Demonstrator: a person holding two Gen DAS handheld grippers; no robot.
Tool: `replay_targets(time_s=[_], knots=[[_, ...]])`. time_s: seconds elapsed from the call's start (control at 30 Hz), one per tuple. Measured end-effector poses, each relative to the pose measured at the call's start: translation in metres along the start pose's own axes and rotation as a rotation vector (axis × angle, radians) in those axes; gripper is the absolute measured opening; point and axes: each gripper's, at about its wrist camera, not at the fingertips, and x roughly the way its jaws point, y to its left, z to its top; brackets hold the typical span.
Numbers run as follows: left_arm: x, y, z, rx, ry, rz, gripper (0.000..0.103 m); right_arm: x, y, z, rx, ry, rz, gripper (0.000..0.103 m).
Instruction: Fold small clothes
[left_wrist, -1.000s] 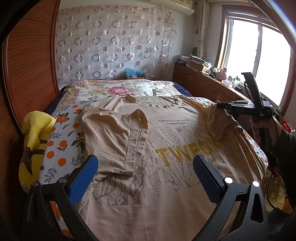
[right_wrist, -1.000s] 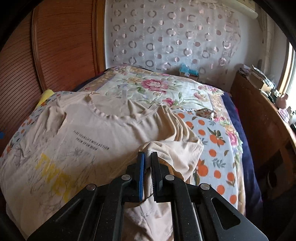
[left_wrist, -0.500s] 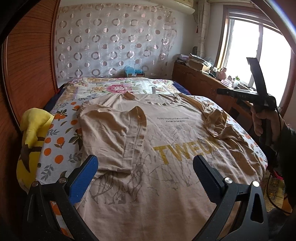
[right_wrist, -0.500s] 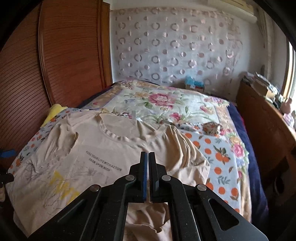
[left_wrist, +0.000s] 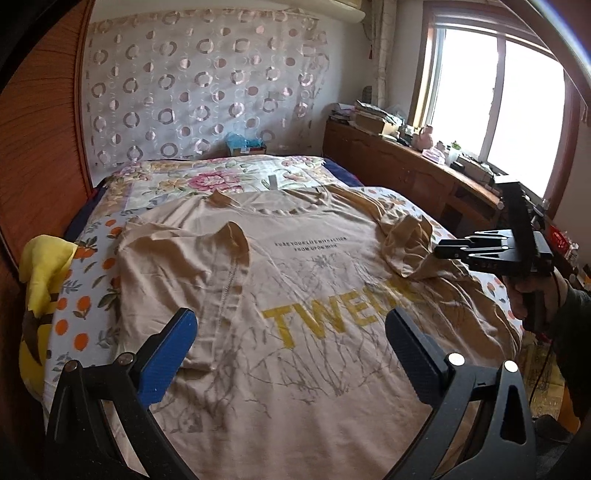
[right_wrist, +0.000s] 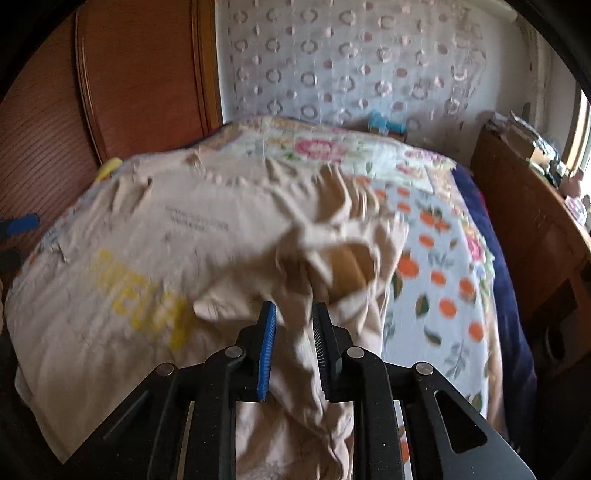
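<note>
1. Right gripper: its jaws have just been opening and are now standing a narrow gap apart; a ridge of tan cloth is lying in the gap, and the pads are not visibly pressing on it. This view is motion-blurred.
2. Right hand: a person's hand is gripping the right gripper's handle at the T-shirt's right edge, with the tool's fingers reaching in over the crumpled right sleeve.
3. Left gripper: its jaws are standing wide open and holding nothing, hanging above the T-shirt's lower front, with a blue pad on one finger.
4. T-shirt: the tan garment is lying front up and spread across the bed, with yellow lettering across the chest and small dark print above it. Its left sleeve is lying folded inward over the body; the right sleeve is sitting bunched and raised.
5. Bedcover: white cloth with orange fruit is showing on either side of the T-shirt; a floral quilt is lying just beyond the collar.
6. Yellow plush toy: sitting left of the T-shirt at the bed's edge.
7. Wooden cabinet: standing right of the T-shirt, under the window.
</note>
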Motion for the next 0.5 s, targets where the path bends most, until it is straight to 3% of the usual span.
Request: replay_targets(time_s=[0.1,0.2,0.5], knots=[[0.001,-0.002,0.0,0.003,0.002,0.001,0.102,0.007,0.0,-0.003,0.003,0.013,-0.004,0.022],[0.001,-0.002,0.0,-0.003,-0.001,0.003,0.102,0.005,0.005,-0.005,-0.023,0.003,0.014,0.003],[-0.001,0.002,-0.001,-0.021,-0.003,-0.004,0.102,-0.029,0.024,-0.019,-0.044,-0.063,0.093,0.003]])
